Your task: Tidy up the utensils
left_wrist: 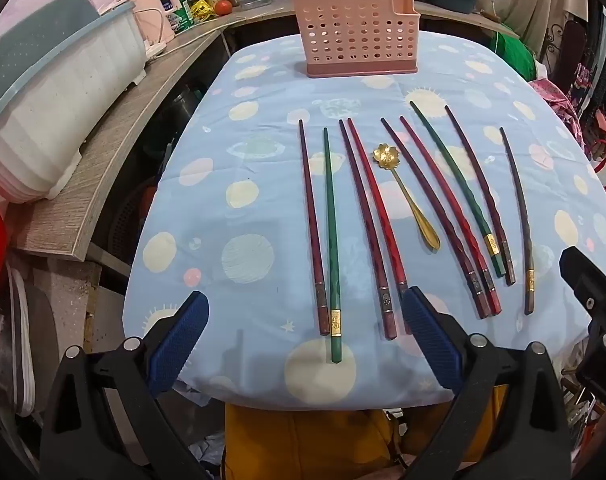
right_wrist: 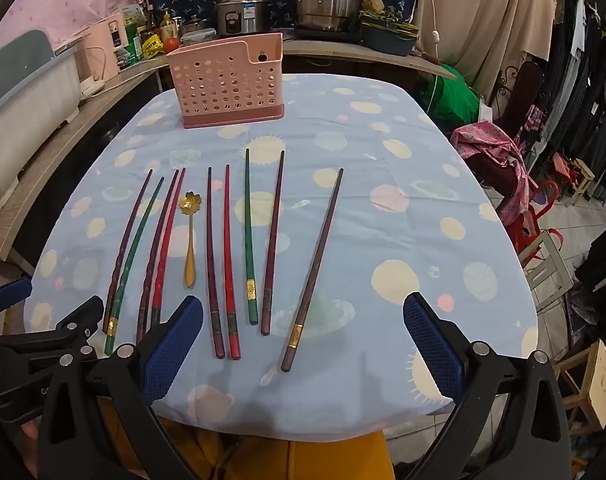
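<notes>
Nine chopsticks [right_wrist: 227,264]: laid side by side on the near half of my table, thick ends toward me, none in the basket yet.
Colours: two green, two bright red, the rest dark purple-brown; the far-right one [right_wrist: 313,268] sits a bit apart and angled.
Spoon [left_wrist: 407,196]: little gold one with a flower bowl, lying between the chopsticks, left of the middle.
Basket [left_wrist: 355,34]: pink, full of holes, upright at the far end of the table, well apart from the utensils.
Tablecloth [right_wrist: 403,240]: light blue with pale planets and suns.
Left gripper [left_wrist: 305,334]: wide open, hovering over the near edge, holding nothing.
Right gripper [right_wrist: 303,338]: also spread wide and empty, beside the left.
Counter [left_wrist: 115,140]: on my left, cluttered.
</notes>
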`<state>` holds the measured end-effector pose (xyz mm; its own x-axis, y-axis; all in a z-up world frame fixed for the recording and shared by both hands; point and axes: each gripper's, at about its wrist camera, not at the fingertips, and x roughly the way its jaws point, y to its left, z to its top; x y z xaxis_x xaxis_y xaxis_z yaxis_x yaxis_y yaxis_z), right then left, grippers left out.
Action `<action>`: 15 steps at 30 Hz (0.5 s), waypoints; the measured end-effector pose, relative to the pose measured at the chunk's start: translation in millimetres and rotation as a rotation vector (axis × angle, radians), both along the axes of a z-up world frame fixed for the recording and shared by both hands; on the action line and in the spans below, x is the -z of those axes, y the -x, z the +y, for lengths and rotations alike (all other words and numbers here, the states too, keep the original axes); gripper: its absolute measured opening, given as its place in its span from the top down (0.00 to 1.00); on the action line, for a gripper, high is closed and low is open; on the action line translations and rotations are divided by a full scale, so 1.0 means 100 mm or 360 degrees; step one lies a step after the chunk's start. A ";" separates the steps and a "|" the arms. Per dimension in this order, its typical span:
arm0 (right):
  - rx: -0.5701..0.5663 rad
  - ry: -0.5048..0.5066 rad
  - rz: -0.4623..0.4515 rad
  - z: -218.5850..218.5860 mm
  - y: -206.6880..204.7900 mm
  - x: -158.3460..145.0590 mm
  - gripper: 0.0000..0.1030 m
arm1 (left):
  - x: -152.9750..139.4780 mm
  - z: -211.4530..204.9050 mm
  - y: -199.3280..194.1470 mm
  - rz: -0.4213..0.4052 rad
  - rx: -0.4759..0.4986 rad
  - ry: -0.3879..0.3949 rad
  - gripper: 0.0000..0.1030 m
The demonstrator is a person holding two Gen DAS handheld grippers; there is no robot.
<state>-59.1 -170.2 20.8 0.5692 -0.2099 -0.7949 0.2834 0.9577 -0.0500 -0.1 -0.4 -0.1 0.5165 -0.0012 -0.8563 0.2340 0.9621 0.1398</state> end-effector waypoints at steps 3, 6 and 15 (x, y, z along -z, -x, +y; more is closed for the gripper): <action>0.0001 0.0000 -0.0001 0.00 -0.01 0.01 0.07 | 0.00 -0.01 0.00 -0.0008 0.0013 -0.0006 0.10; -0.0001 -0.0002 -0.0004 0.00 -0.01 0.00 0.07 | 0.00 -0.03 0.00 -0.0016 0.0024 -0.0011 0.10; 0.0000 -0.0001 0.0000 -0.01 -0.03 0.01 0.07 | -0.03 -0.09 -0.03 -0.0019 0.0019 -0.0007 0.10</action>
